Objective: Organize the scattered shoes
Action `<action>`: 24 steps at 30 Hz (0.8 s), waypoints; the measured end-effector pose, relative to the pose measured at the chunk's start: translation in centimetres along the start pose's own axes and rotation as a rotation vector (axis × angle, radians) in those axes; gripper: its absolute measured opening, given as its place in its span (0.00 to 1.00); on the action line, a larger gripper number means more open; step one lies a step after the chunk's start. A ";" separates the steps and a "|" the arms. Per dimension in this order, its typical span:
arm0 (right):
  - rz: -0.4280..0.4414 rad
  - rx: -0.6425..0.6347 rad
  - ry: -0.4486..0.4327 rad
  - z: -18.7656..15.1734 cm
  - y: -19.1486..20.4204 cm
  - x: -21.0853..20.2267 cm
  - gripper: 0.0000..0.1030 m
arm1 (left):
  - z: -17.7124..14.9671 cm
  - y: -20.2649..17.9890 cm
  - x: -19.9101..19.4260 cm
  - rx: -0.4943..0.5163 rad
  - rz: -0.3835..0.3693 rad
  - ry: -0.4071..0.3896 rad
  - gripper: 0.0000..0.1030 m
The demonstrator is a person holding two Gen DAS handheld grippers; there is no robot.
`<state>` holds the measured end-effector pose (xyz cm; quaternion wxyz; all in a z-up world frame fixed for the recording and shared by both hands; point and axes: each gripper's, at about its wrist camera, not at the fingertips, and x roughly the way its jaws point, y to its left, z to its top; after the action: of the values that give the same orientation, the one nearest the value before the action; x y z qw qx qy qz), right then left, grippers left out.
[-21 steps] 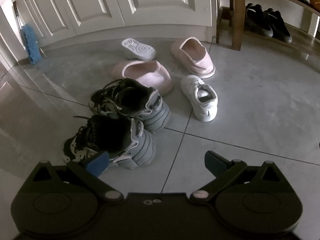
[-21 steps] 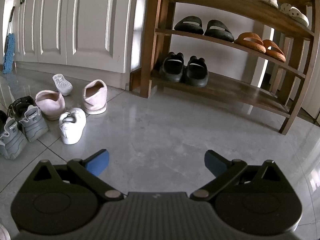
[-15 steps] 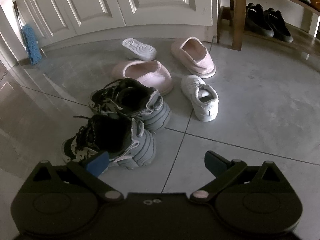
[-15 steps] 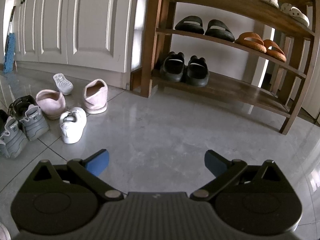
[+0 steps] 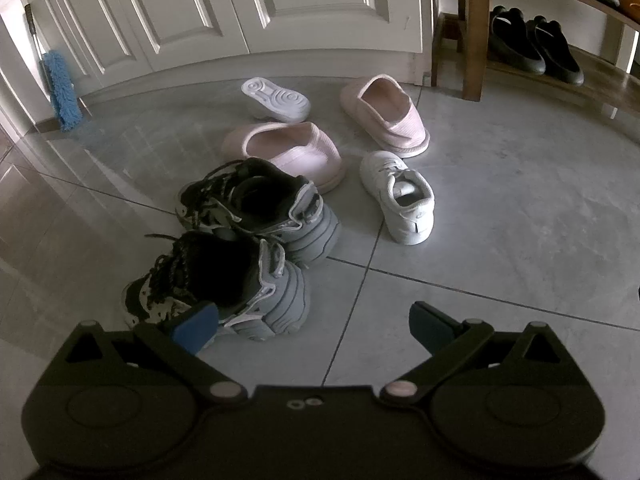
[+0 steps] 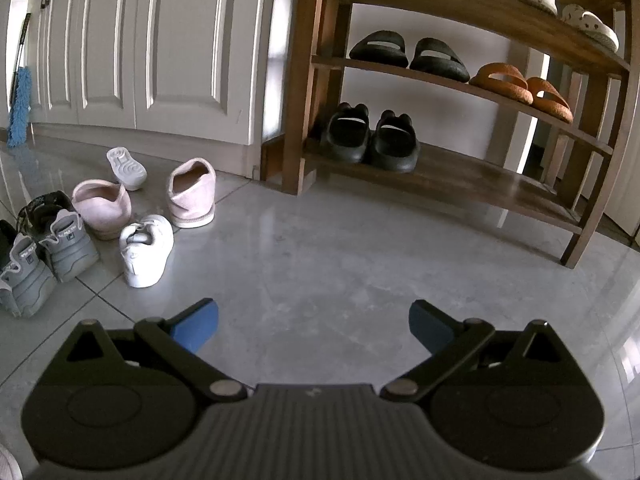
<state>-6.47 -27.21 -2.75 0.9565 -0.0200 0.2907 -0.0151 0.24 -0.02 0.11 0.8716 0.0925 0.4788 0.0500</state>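
Six loose shoes on grey tile floor (image 5: 500,216): two black-and-grey chunky sneakers (image 5: 224,276) just ahead of left gripper (image 5: 314,326), jaws wide apart, empty. Behind: pink slippers (image 5: 288,152), white sneakers (image 5: 400,196). Right gripper (image 6: 314,326) also spread, empty, over bare floor; wooden shoe rack (image 6: 460,176) beyond.

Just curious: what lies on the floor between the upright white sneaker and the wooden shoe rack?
Only bare grey tile separates the white sneaker from the shoe rack; the right wrist view shows it best.

shoes (image 6: 146,250) on floor (image 6: 340,248) | left of rack (image 6: 460,92) | before doors (image 6: 160,52)
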 end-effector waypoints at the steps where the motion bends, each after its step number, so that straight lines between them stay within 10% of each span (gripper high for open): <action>1: 0.000 0.000 0.001 0.0 0.0 0.0 1.00 | 0.0 0.0 0.0 0.001 0.001 0.001 1.00; 24: 0.007 0.006 0.021 0.1 -0.4 0.2 1.00 | 0.0 -0.3 0.4 0.003 0.004 0.005 1.00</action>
<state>-6.26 -27.60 -2.73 0.9535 -0.0161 0.3005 -0.0129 0.45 -0.27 -0.29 0.8703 0.0945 0.4807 0.0514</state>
